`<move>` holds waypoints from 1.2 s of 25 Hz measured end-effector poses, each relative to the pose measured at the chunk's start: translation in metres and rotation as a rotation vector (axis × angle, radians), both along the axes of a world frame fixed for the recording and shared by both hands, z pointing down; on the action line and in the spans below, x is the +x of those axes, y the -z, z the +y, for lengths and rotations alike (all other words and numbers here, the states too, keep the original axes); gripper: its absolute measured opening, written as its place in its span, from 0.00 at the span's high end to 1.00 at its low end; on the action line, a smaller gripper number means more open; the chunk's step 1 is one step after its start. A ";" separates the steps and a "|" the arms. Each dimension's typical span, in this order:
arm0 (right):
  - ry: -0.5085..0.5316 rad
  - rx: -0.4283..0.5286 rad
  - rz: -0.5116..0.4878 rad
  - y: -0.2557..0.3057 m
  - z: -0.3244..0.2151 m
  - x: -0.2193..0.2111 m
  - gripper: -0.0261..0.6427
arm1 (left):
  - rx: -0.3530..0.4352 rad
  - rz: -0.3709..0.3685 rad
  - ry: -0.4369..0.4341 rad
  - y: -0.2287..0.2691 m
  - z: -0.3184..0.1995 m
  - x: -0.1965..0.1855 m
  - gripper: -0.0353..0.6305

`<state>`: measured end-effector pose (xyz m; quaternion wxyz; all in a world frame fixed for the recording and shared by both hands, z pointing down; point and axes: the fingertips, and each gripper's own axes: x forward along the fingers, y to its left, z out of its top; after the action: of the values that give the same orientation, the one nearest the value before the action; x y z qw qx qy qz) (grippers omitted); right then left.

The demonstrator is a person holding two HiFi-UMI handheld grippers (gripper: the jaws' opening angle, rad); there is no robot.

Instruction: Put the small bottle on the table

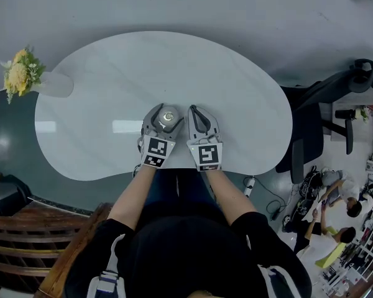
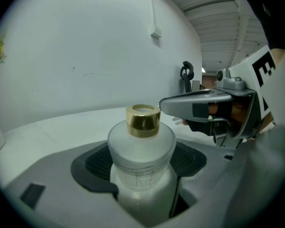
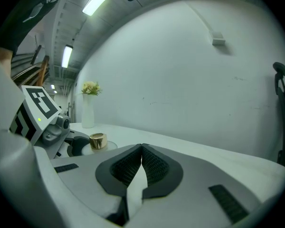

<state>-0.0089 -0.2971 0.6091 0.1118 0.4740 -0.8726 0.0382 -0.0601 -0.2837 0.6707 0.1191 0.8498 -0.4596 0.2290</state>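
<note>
White table (image 1: 230, 92) with flower vase (image 1: 55, 84)

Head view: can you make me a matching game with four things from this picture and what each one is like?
Things:
1. small bottle
2. right tool
3. flower vase
4. bottle cap

What it is like:
a. gold
b. shut, with nothing in it
c. at the far left edge of the table
d. gripped by the left tool

Pairs: 1-d, 2-b, 3-c, 4-a
</note>
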 end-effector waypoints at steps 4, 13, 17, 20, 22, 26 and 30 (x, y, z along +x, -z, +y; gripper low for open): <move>0.000 0.002 0.000 0.007 0.001 -0.001 0.93 | -0.014 0.020 -0.013 0.001 0.002 0.001 0.40; -0.015 0.028 0.003 0.039 0.007 0.003 0.93 | 0.038 0.038 0.018 0.044 0.013 -0.011 0.40; -0.016 0.046 0.005 0.057 0.011 0.004 0.93 | 0.090 0.062 0.042 0.075 0.019 -0.015 0.50; -0.015 0.063 0.012 0.072 0.014 0.005 0.93 | 0.136 0.077 0.066 0.099 0.019 -0.017 0.66; -0.015 0.079 0.012 0.084 0.014 0.007 0.93 | 0.171 0.085 0.080 0.117 0.018 -0.019 0.76; -0.039 0.117 0.004 0.112 0.014 0.014 0.93 | 0.241 0.103 0.105 0.154 0.018 -0.019 0.91; -0.070 0.158 -0.008 0.143 0.015 0.022 0.93 | 0.290 0.127 0.127 0.189 0.018 -0.018 0.94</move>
<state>0.0129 -0.2819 0.4662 0.0693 0.5114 -0.8562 -0.0250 -0.0784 -0.2655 0.4820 0.0384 0.8401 -0.5321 0.0983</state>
